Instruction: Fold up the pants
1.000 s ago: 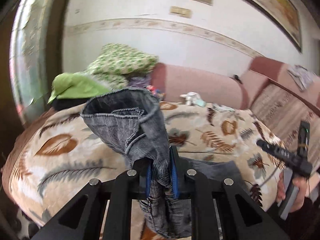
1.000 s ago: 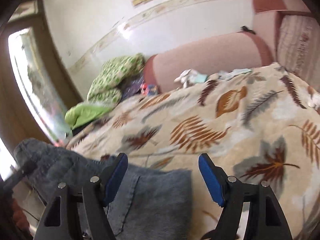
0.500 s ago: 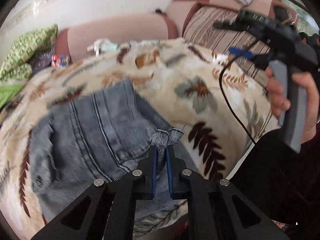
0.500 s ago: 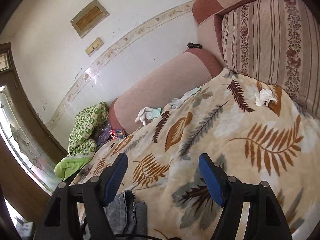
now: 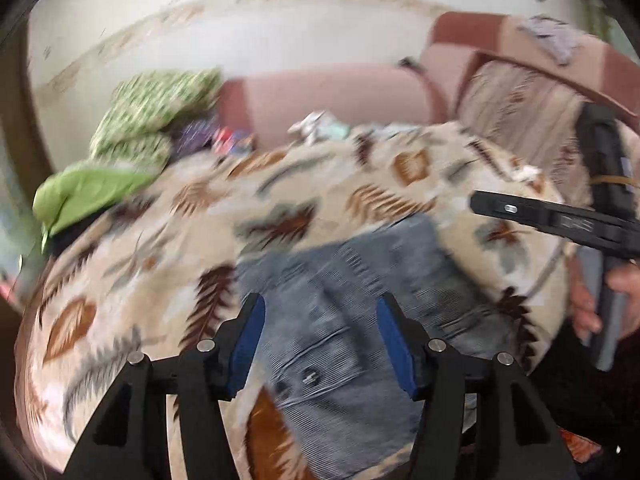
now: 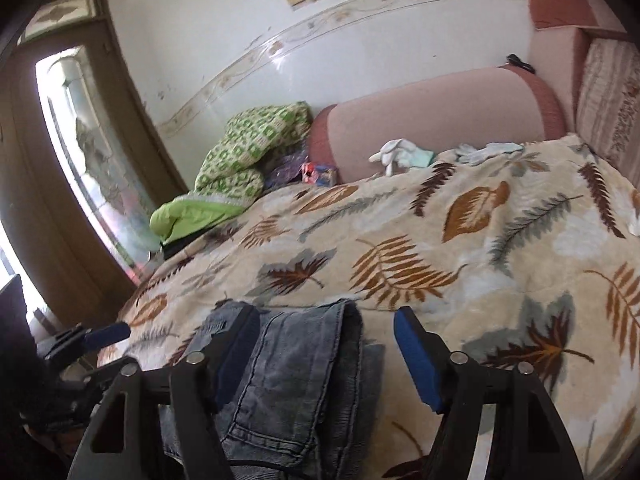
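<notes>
Jeans [image 5: 360, 320] lie folded on the leaf-print blanket [image 5: 280, 200]; the left tool [image 5: 320, 336], jaws just sprung apart, hovers over them holding nothing. Right wrist view: right tool [image 6: 324, 344], half open and just narrowing, straddles the jeans' folded edge ungripped.

Grey-blue denim pants [image 5: 340, 320], faded, w/ visible seams & a small metal rivet, lie in a folded stack on the leaf-print blanket [image 5: 160, 248], low betw. the left gripper's fingers [image 5: 246, 340] and running past their tips. In right wrist view the pants [image 6: 296, 380] show stacked layers w/ a thick folded edge just past the tips. They sit betw. the blue pads, nearer the left-hand one [image 6: 234, 356], clear of the other.
</notes>
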Available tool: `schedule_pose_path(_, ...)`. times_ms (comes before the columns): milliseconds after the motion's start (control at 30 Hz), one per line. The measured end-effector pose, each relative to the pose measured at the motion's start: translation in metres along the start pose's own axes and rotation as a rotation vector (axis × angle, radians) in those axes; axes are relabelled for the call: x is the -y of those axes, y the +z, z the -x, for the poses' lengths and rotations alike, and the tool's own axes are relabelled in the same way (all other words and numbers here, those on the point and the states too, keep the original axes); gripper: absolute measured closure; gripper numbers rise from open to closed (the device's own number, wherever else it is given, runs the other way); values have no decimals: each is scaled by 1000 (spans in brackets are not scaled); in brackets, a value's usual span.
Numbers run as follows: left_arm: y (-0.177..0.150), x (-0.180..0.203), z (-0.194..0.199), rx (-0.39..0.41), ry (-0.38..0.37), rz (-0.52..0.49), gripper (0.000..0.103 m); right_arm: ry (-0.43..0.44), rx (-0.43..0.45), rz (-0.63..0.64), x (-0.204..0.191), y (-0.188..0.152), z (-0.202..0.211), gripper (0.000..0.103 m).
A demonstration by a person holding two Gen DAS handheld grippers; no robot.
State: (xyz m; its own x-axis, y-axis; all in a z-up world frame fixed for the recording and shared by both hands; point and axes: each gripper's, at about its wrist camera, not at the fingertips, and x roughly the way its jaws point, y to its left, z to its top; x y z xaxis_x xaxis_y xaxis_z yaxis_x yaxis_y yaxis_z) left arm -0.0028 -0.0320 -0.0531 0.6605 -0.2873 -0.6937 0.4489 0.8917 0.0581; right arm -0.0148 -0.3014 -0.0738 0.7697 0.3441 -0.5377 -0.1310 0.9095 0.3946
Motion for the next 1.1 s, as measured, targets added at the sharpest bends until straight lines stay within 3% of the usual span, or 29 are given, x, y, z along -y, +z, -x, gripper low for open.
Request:
schedule_pose_path(167,-25,-2,-36,-130,32,13,44,28,-150,110,-36,-23,-38,61)
schedule_pose_path(267,-43,4,-55,-190,32,-8,44,9,-289,133,-38,-40,-65,63)
schedule_pose_path(333,-50,1,-62,-170,32,12,42,7,-390,90,-28,-53,-83,62)
schedule_pose_path(500,-51,-4,-62,-176,19,33,38,52,-396,4,-13,-54,-84,61)
schedule_pose_path(667,-39,-6,-57,-199,17,53,38,38,-375,55,-24,-52,-75,57)
schedule_pose_path(867,-2,-10,-45,-129,56,43,38,73,-258,57,-28,-33,-53,57)
schedule_pose_path(1000,18,-18,-69,-170,48,99,38,68,-176,45,-27,-14,-47,57)
schedule_pose_path(1100,23,-22,-97,-238,48,146,38,72,-171,-20,-20,-3,-55,56)
